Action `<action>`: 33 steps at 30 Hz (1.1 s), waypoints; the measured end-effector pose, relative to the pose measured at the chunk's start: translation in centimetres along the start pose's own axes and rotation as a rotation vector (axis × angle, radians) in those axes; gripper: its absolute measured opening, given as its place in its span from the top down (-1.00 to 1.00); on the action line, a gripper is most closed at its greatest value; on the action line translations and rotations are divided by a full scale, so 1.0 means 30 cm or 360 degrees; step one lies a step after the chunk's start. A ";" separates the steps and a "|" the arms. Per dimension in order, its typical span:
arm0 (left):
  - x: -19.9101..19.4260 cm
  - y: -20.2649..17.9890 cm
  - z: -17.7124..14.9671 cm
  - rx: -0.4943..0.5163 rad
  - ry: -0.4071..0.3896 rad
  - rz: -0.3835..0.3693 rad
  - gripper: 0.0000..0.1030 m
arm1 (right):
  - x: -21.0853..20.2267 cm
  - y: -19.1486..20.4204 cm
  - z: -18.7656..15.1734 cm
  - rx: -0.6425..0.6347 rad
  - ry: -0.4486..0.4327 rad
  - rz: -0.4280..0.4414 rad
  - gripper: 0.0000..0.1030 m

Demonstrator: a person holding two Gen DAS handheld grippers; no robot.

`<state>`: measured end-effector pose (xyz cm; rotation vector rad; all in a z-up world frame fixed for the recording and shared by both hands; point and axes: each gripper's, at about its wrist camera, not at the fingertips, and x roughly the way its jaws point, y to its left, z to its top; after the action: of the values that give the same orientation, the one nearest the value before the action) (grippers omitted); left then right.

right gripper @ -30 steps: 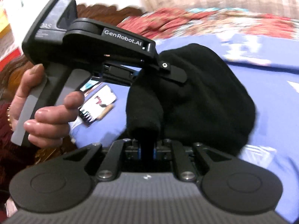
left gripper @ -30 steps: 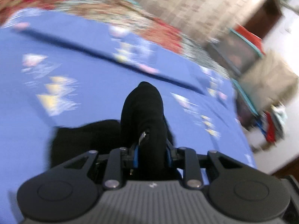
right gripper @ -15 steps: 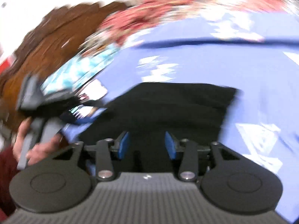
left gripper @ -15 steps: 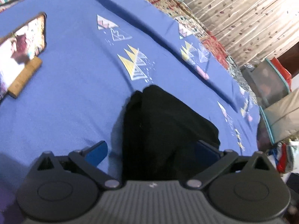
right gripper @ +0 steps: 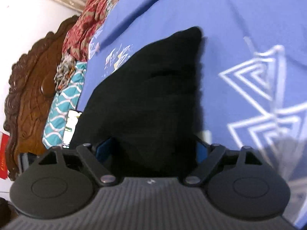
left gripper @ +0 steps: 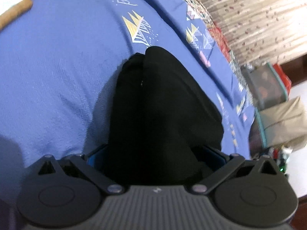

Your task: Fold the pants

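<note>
Both grippers open, pointing down.
Left gripper [left gripper: 155,157] jaws spread wide, just opened, cloth between but blue pads [left gripper: 91,158] off it. Right gripper [right gripper: 151,148] jaws just been opening too, pads not pressing.

blue bedsheet [left gripper: 57,67] | carved headboard [right gripper: 32,80] | curtain [left gripper: 249,15] | patterned quilt [right gripper: 86,19]

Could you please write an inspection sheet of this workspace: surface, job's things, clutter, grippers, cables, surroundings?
Surface: blue bedsheet with triangle prints.
Job's things: black pants, folded into a compact bundle, lying on the sheet.
Clutter: phone beside the bundle; brown roll near the sheet's edge.
Grippers: left gripper open; right gripper open, its jaws have just been opening; the bundle lies between each pair, not pinched.
Cables: nothing seen.
Surroundings: carved wooden headboard, curtain, patterned bedding.
</note>
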<state>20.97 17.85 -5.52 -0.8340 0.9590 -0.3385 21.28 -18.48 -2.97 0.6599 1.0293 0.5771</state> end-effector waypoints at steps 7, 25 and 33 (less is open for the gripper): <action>0.020 -0.149 -0.025 0.0156 -0.0010 0.0001 -0.13 | -0.067 0.147 0.014 -0.0518 -0.0128 -0.0166 0.56; 0.149 -0.243 -0.100 0.0200 0.0176 -0.0091 -1.00 | -0.412 -0.161 -0.063 -0.0134 -0.0408 -0.0220 -0.56; 0.271 -0.239 -0.064 0.0135 0.0279 -0.0115 -0.97 | -0.411 -0.272 -0.005 0.0089 -0.0382 -0.0079 -0.80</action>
<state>24.57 7.45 -5.44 -0.7716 1.0713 -0.5178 17.20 -32.65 -1.84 0.7322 0.8368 0.4156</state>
